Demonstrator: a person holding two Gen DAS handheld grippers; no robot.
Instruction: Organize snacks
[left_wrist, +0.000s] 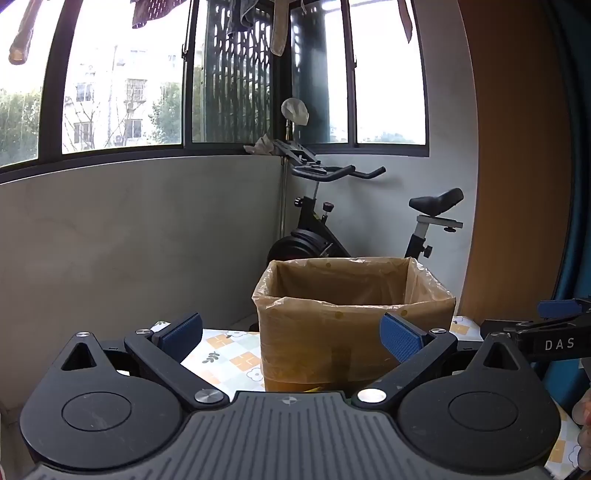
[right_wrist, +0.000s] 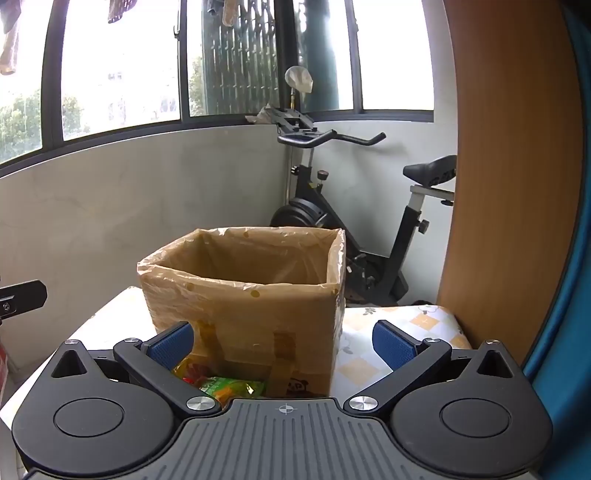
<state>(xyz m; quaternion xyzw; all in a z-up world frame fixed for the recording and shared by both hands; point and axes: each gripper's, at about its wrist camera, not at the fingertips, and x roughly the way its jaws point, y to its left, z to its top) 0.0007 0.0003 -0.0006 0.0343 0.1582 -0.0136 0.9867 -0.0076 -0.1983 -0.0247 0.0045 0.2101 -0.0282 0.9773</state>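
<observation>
A brown cardboard box (left_wrist: 354, 328) lined with a clear plastic bag stands on the patterned table (left_wrist: 229, 350), and its inside is hidden from here. My left gripper (left_wrist: 291, 338) is open in front of it with nothing between its blue pads. In the right wrist view the same box (right_wrist: 243, 314) sits just ahead. Green and yellow snack packets (right_wrist: 221, 384) lie at its foot, low between the fingers of my open right gripper (right_wrist: 282, 345). The right gripper's tip (left_wrist: 554, 332) shows at the far right of the left view.
An exercise bike (left_wrist: 354, 214) stands behind the table in the corner under the windows. A wooden panel (right_wrist: 498, 184) and a blue curtain (right_wrist: 569, 295) close off the right side. The tablecloth (right_wrist: 402, 332) continues right of the box. A person's fingers (left_wrist: 583, 424) show at the right edge.
</observation>
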